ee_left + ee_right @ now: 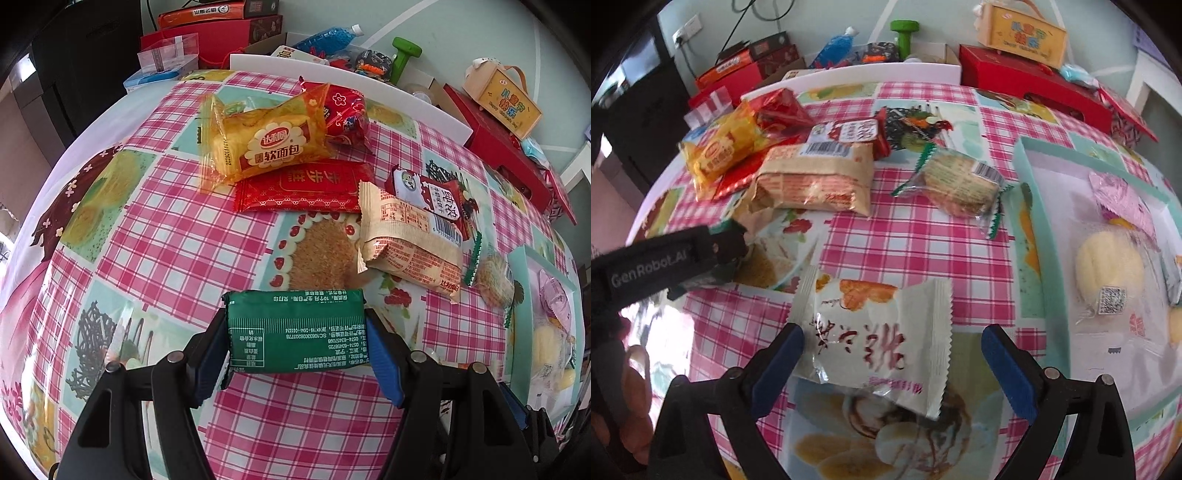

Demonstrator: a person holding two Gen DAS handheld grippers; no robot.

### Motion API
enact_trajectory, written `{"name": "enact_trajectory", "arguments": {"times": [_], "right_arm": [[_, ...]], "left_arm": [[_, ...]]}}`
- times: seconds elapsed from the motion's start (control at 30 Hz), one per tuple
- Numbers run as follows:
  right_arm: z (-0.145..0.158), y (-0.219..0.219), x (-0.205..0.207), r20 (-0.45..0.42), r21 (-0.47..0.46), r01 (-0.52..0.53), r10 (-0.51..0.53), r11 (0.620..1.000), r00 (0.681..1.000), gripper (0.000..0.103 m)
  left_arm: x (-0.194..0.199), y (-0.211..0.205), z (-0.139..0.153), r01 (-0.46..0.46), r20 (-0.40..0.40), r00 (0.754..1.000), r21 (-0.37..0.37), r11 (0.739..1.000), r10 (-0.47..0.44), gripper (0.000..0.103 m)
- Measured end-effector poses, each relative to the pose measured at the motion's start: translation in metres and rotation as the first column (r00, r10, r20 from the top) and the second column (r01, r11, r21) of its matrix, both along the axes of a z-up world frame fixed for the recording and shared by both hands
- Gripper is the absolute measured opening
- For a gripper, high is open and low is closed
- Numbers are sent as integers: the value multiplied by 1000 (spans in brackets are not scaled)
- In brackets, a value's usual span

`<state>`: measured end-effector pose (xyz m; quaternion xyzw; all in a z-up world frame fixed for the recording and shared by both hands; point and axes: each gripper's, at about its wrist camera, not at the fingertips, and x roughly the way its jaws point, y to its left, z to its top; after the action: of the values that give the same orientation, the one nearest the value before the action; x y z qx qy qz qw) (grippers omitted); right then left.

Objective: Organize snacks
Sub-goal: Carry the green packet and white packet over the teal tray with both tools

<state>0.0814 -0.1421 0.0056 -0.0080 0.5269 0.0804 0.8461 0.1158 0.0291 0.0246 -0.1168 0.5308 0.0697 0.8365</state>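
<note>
My left gripper [295, 332] is shut on a green snack packet [295, 330], held just above the checked tablecloth. My right gripper [892, 354] is open around a white snack packet [875, 336] that lies on the cloth; its left pad touches the packet, the right pad stands apart. A pile of snacks lies beyond: a yellow bread pack [258, 142], a red flat packet [306, 186], a beige wafer pack [406, 243] and a clear cracker pack [960, 181]. A mint tray [1027, 206] at the right holds a pale bun [1108, 266] and a pink packet [1123, 199].
The left gripper's black body [665, 262] shows at the left of the right wrist view. Behind the table stand red gift boxes [1030, 83], a yellow carton [1021, 35], a green dumbbell [905, 35] and a blue bottle [834, 46]. The table's far edge [351, 75] is white.
</note>
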Motion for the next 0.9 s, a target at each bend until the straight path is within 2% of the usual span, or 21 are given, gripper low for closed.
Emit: {"name": "enact_trajectory", "arguments": {"times": [0.2,0.27,0.33,0.4,0.67,0.9], "right_arm": [[-1,7,-2,24,-29,7,-6,1000,1000,98],[0,6,-2,35,-29,24,-23,999,999,92],[2,3,-2,48,-23,38,-37,999,998,78],[3,0,-2,52,-16,53,-52,998,997,71],[8,-11,1,47,56,89,-92,994,995,59],[19,-16,-1,79,117,89,-99,989,992,41]], "left_arm": [[1,-2,-1,4,-2,1000,9,1000,-4,71],[1,-2,-1,5,-3,1000,9,1000,-5,71],[1,-3,-1,5,-3,1000,9,1000,-5,71],[1,-3,-1,5,-3,1000,10,1000,-5,71],[1,-3,-1,12,0,1000,10,1000,-12,71],[-1,-3,7,20,27,999,14,1000,-21,71]]}}
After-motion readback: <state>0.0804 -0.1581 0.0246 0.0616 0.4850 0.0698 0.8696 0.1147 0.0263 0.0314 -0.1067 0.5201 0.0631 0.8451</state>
